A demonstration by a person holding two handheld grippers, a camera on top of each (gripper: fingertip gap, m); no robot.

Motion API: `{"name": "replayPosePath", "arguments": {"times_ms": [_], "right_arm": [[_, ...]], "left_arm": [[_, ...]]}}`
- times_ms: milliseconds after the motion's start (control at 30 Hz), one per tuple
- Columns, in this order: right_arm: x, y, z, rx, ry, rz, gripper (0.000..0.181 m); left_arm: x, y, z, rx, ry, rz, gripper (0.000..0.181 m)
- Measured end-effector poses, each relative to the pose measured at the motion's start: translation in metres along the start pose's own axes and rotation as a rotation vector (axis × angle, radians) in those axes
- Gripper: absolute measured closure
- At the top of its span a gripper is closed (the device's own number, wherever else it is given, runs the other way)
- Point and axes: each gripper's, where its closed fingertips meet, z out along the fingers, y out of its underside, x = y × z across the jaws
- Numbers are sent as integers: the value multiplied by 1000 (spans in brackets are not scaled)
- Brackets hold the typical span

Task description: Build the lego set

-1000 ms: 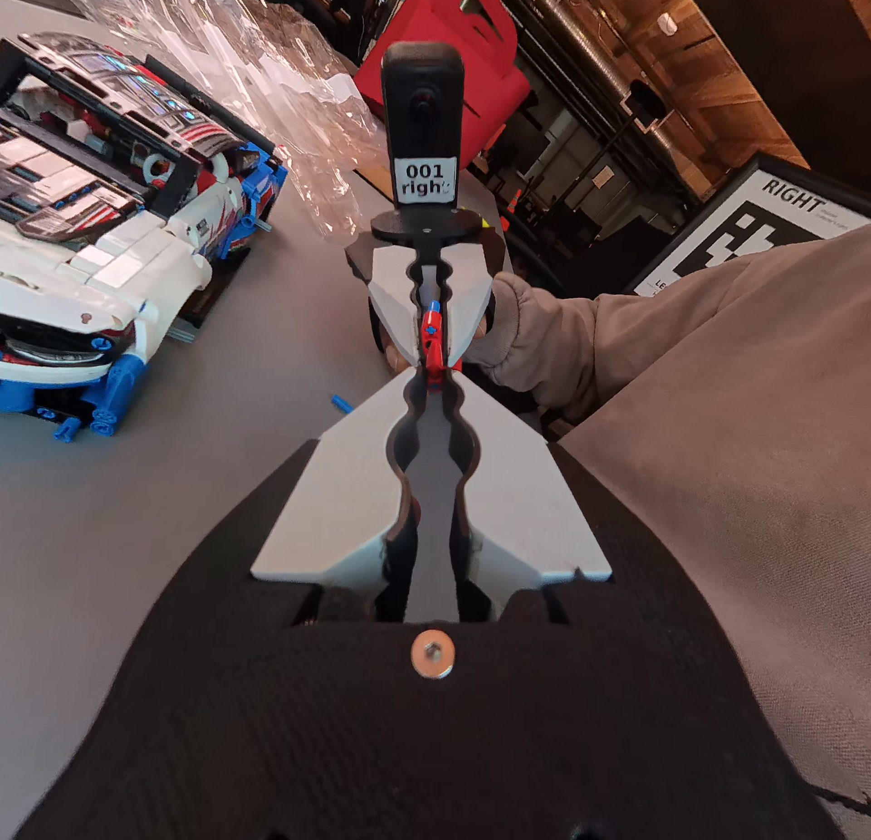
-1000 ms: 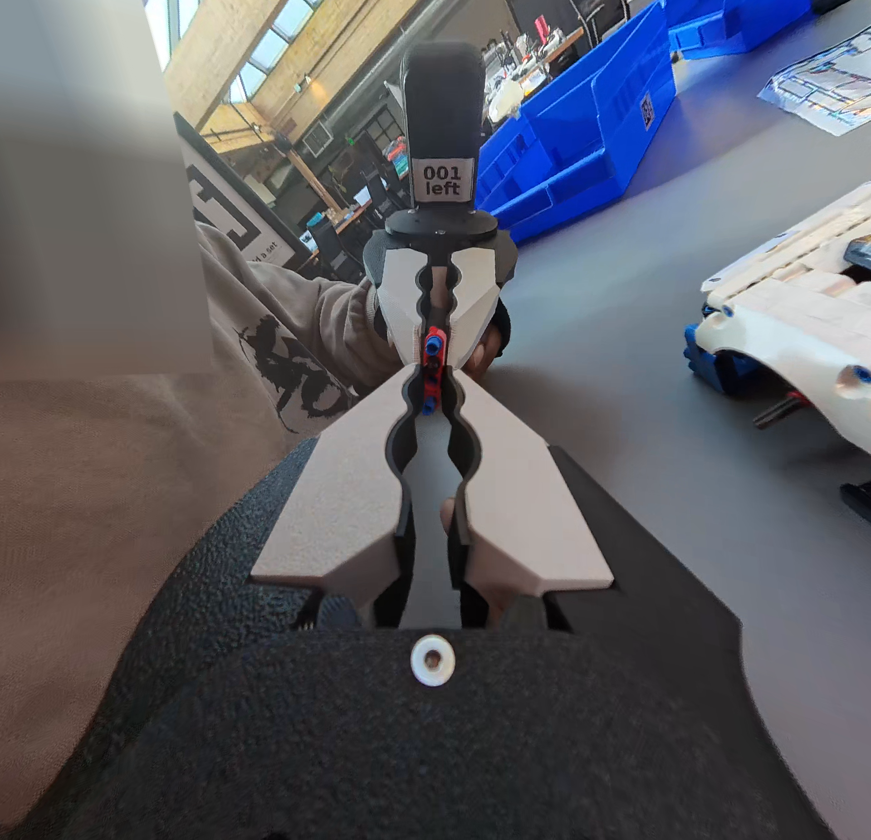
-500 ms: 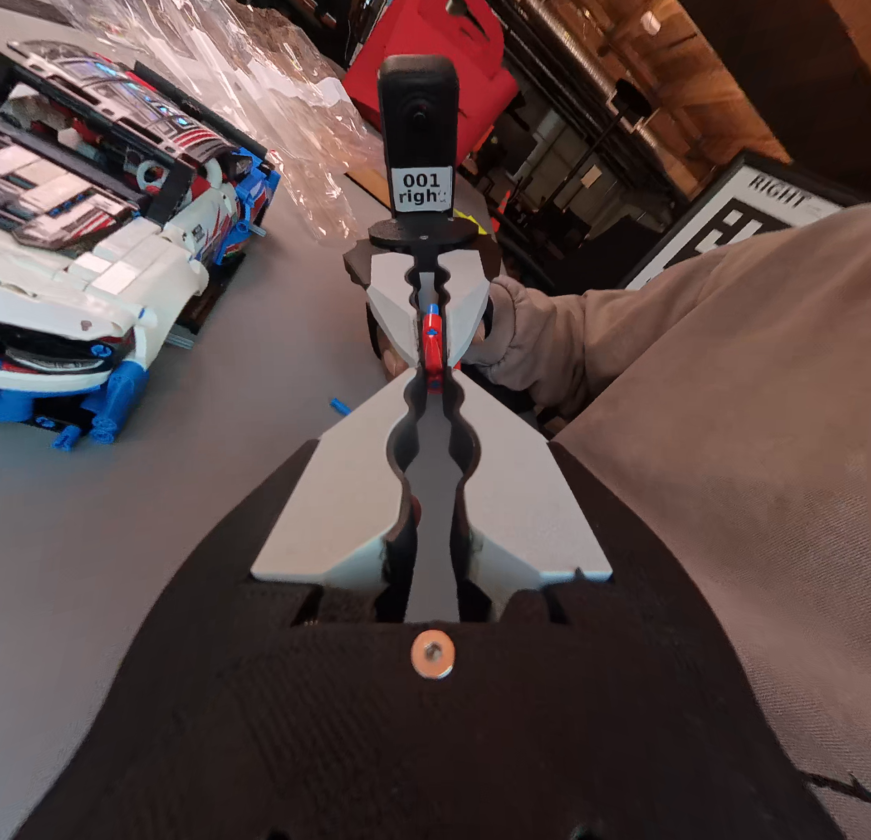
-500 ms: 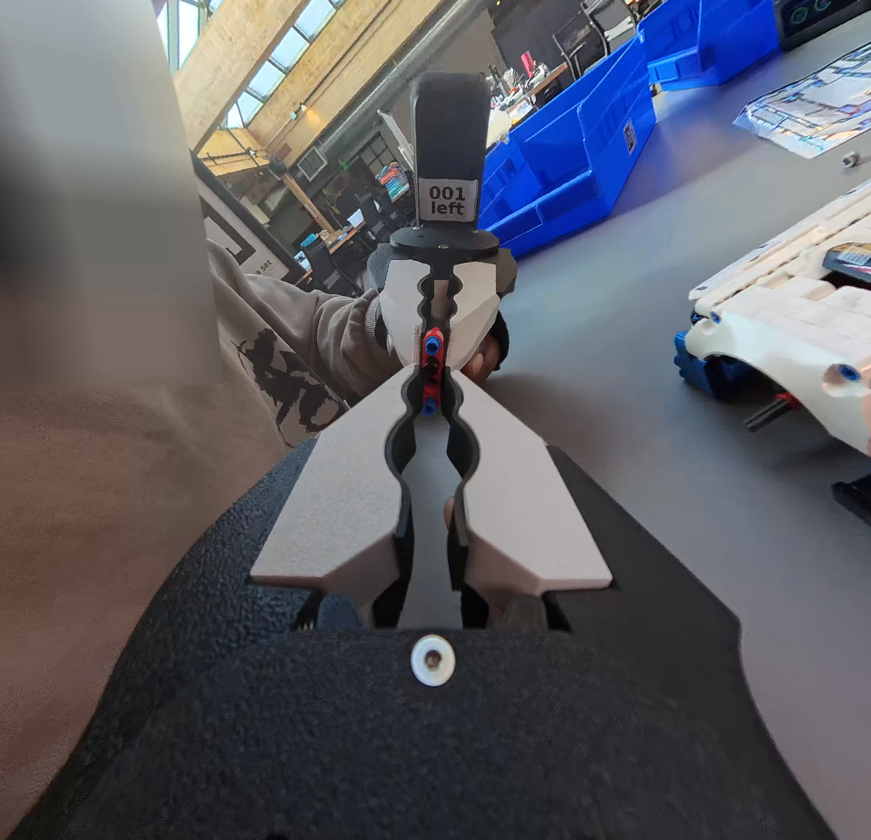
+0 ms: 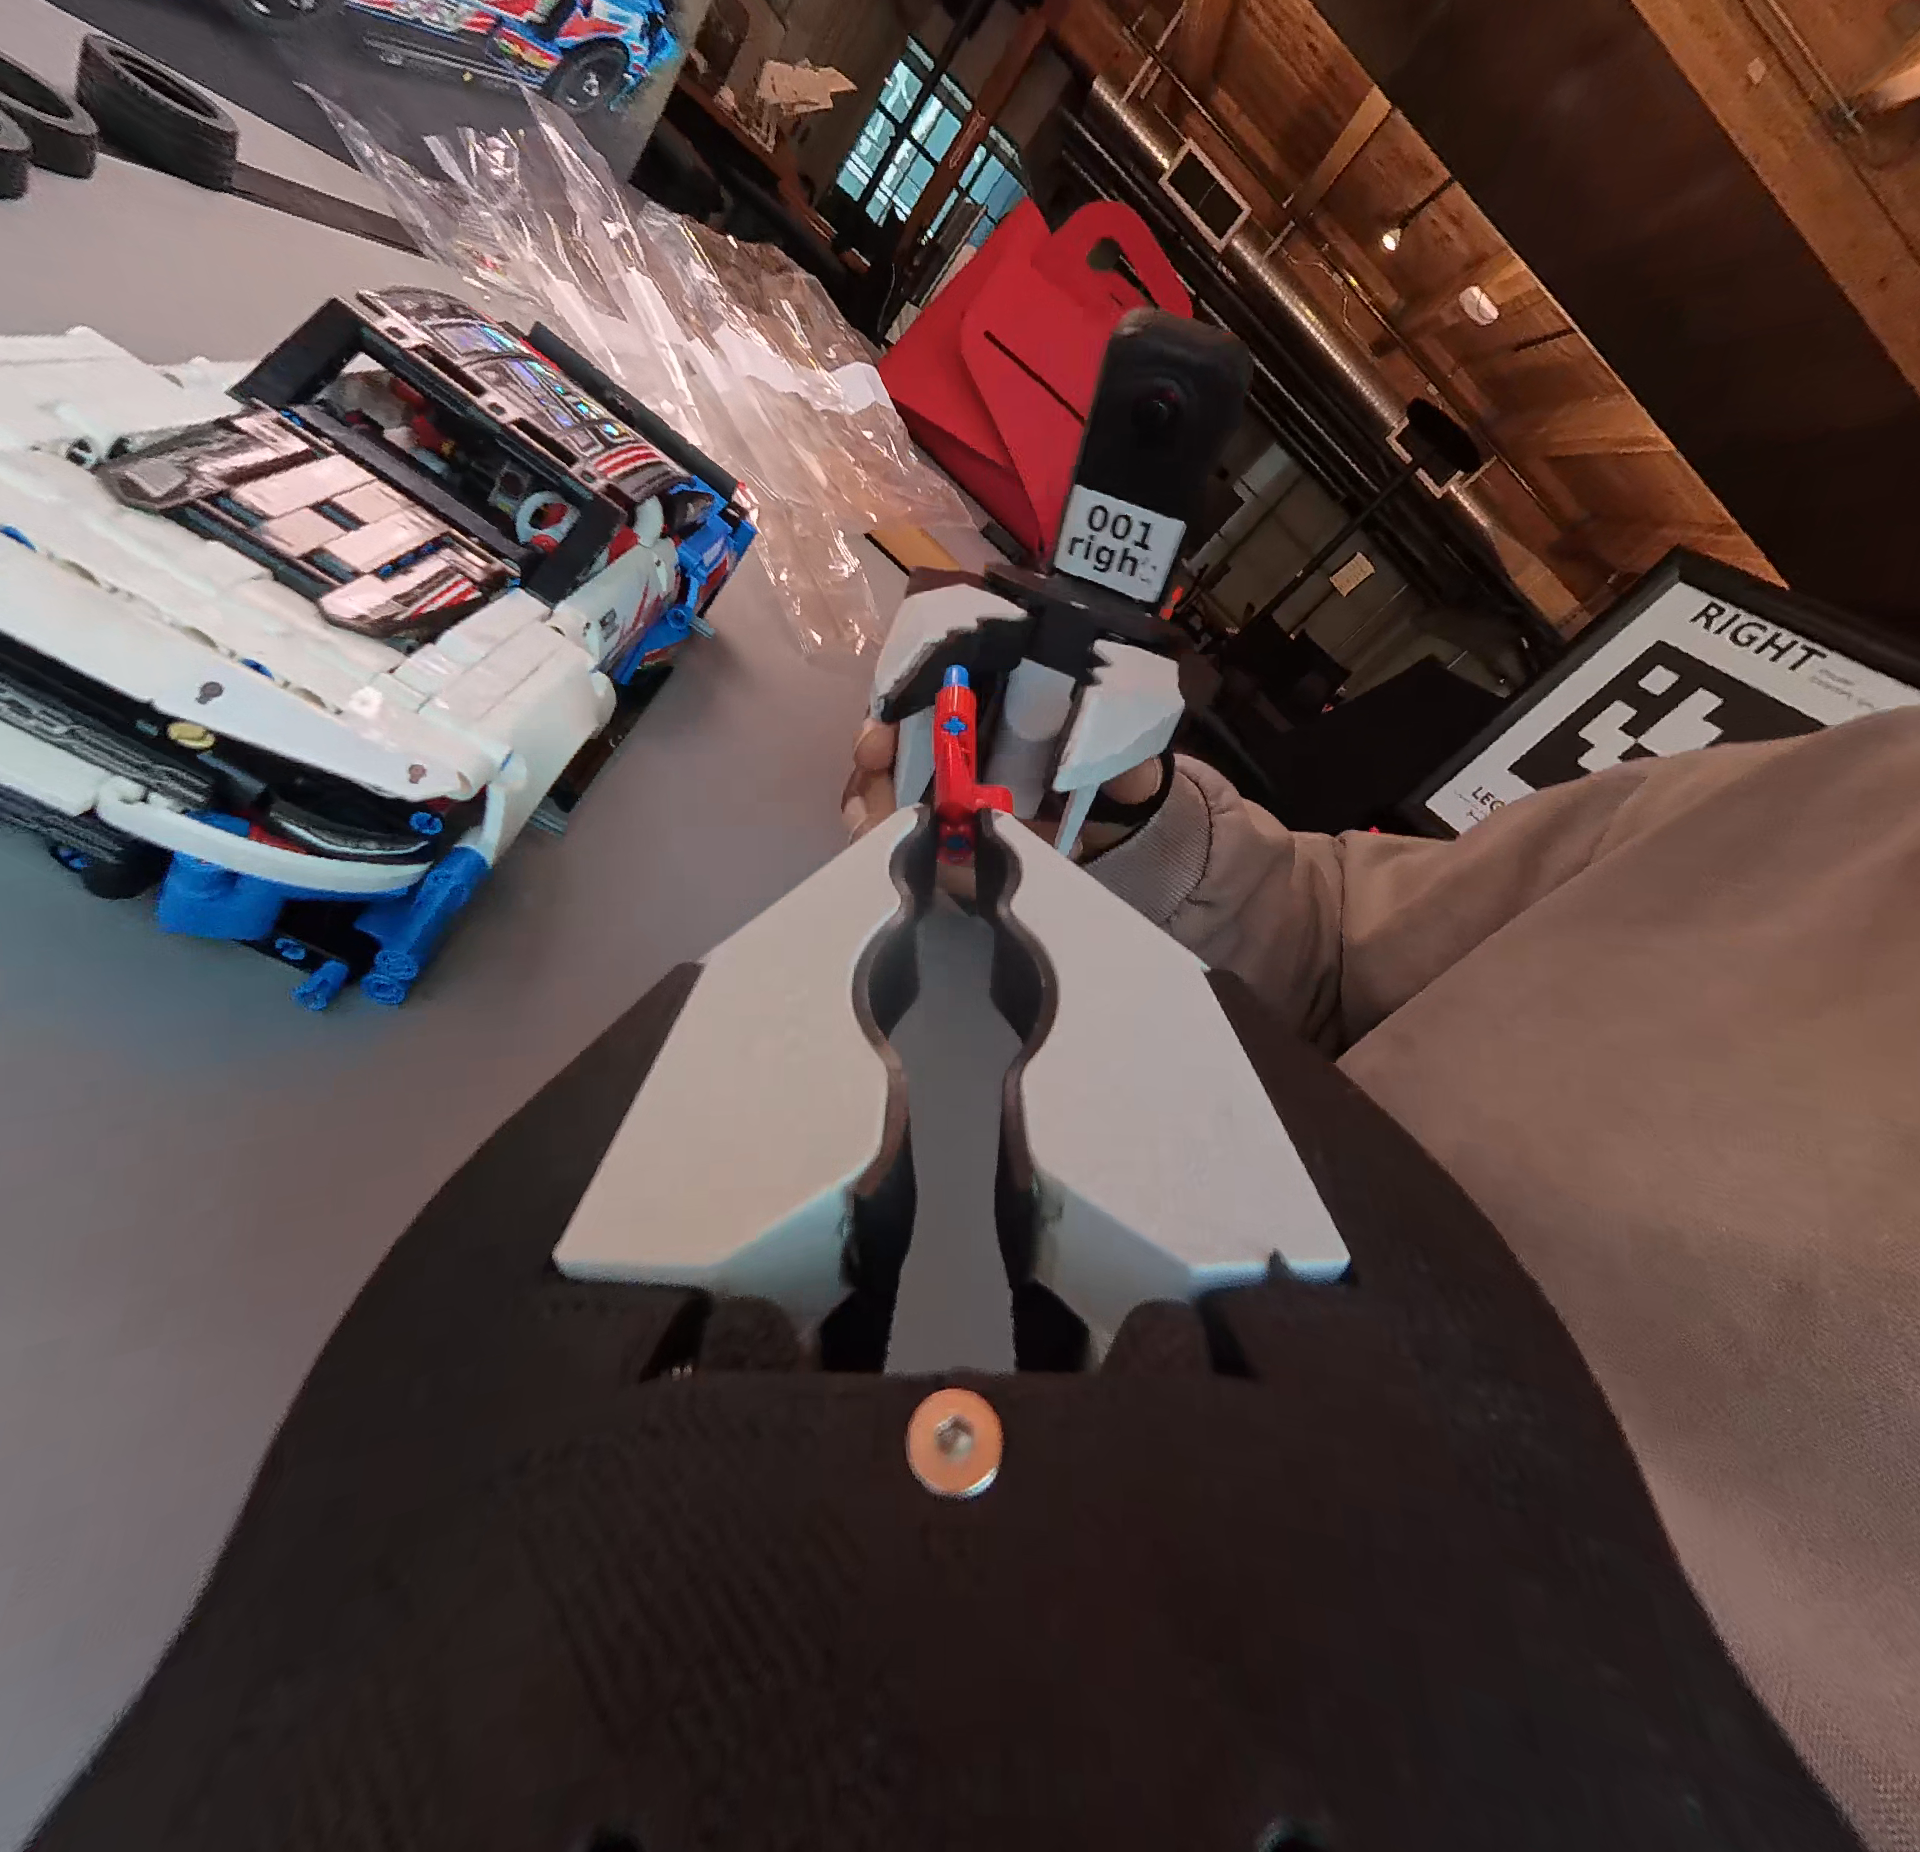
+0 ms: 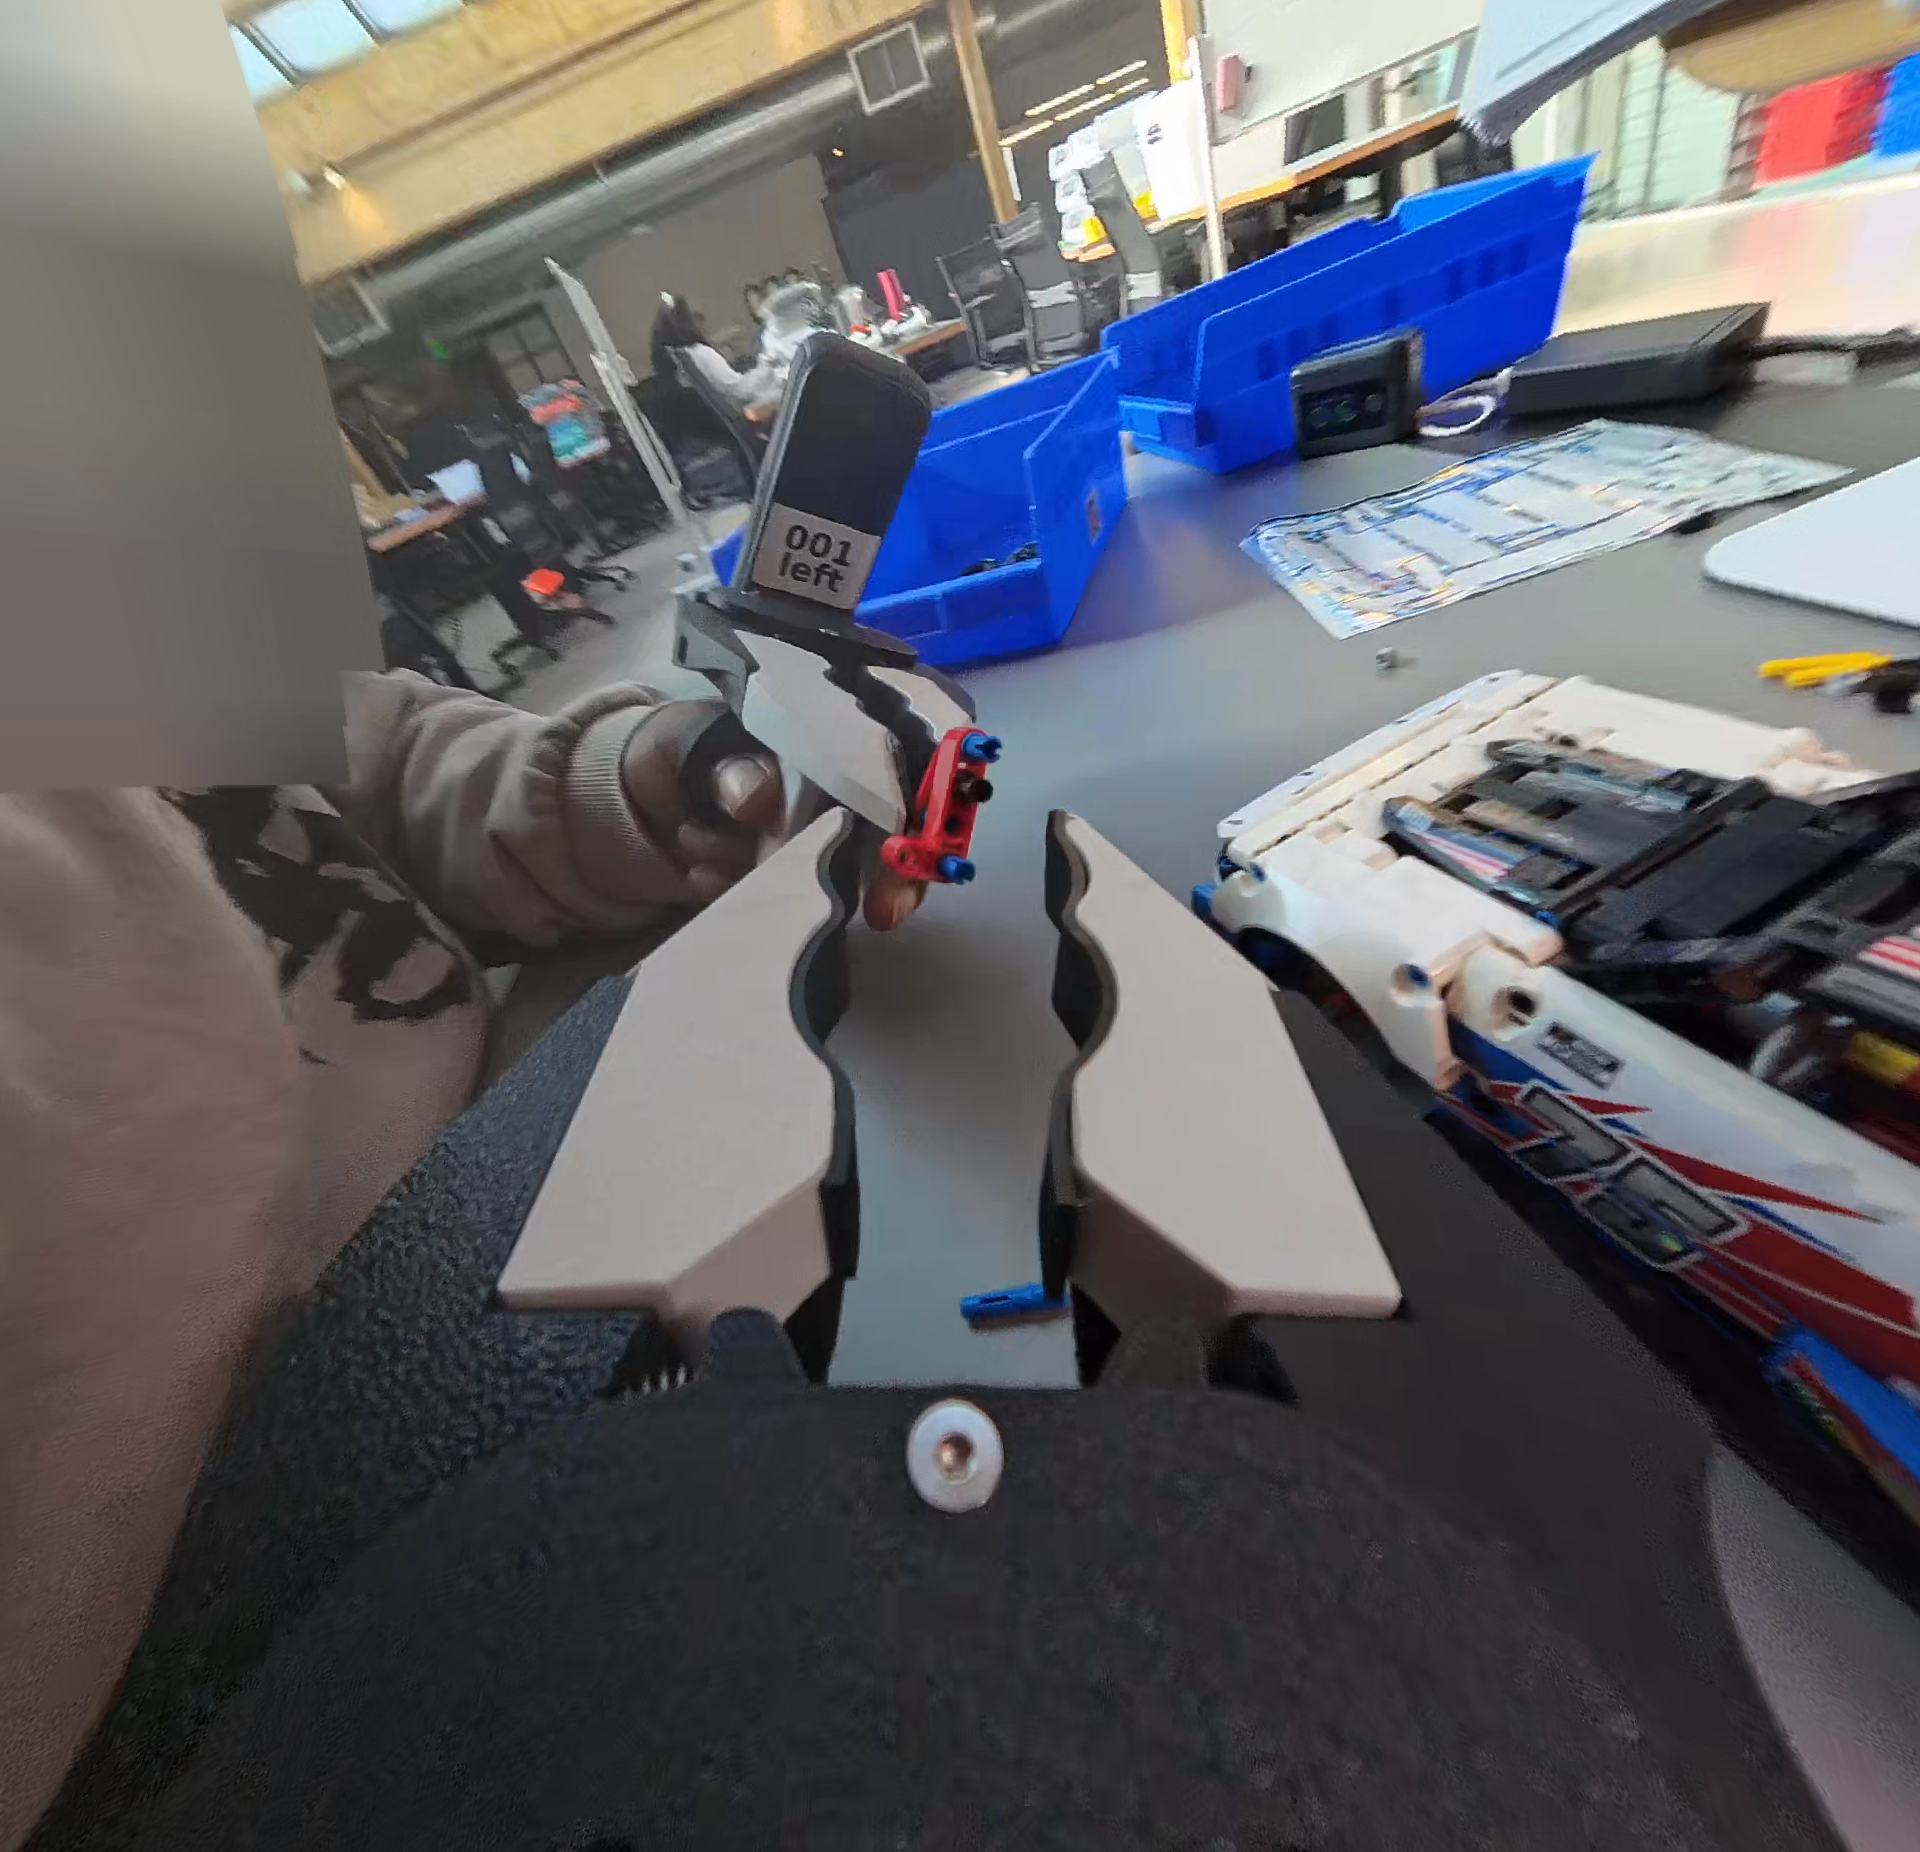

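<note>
My left gripper (image 5: pixel 956 823) is shut on a small red lego piece (image 5: pixel 954 753) with blue pins, held up in the air over the grey table (image 5: pixel 208 1127). In the right wrist view the piece (image 6: pixel 940 805) sticks out of the left gripper (image 6: pixel 902 815). My right gripper (image 6: pixel 951 828) is open and empty, a little short of the piece; it also shows in the left wrist view (image 5: pixel 997 794), just behind the piece. The white, blue and red lego car (image 5: pixel 312 659) stands on the table to the left, and shows at the right in the right wrist view (image 6: pixel 1558 950).
A loose blue pin (image 6: pixel 1003 1303) lies on the table under my right gripper. Blue bins (image 6: pixel 1351 348), an instruction sheet (image 6: pixel 1507 524) and yellow pieces (image 6: pixel 1818 668) lie farther back. Clear plastic bags (image 5: pixel 727 348), black tyres (image 5: pixel 156 109) and a red bag (image 5: pixel 1039 368) lie behind the car. Only a small space, under 4 cm, lies between the two pairs of fingers.
My right gripper has opened, let go of the red piece and drawn back. My left gripper still holds the piece. Both views have swung, showing more of the car.
</note>
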Motion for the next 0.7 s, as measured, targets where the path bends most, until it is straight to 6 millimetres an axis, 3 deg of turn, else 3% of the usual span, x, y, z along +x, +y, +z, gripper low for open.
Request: {"name": "replayPosePath", "arguments": {"times_ms": [167,333,467,700], "right_arm": [[6,3,12,-90,312,-386,151],[13,0,19,-151,456,-572,157],[8,-1,16,-158,434,-622,159],[-7,14,9,-247,227,-650,160]], "left_arm": [[-15,-15,-6,135,-33,-127,177],[-10,-14,0,168,9,-211,176],[-4,-13,1,168,59,-263,176],[7,-4,-2,47,100,-180,162]]}}
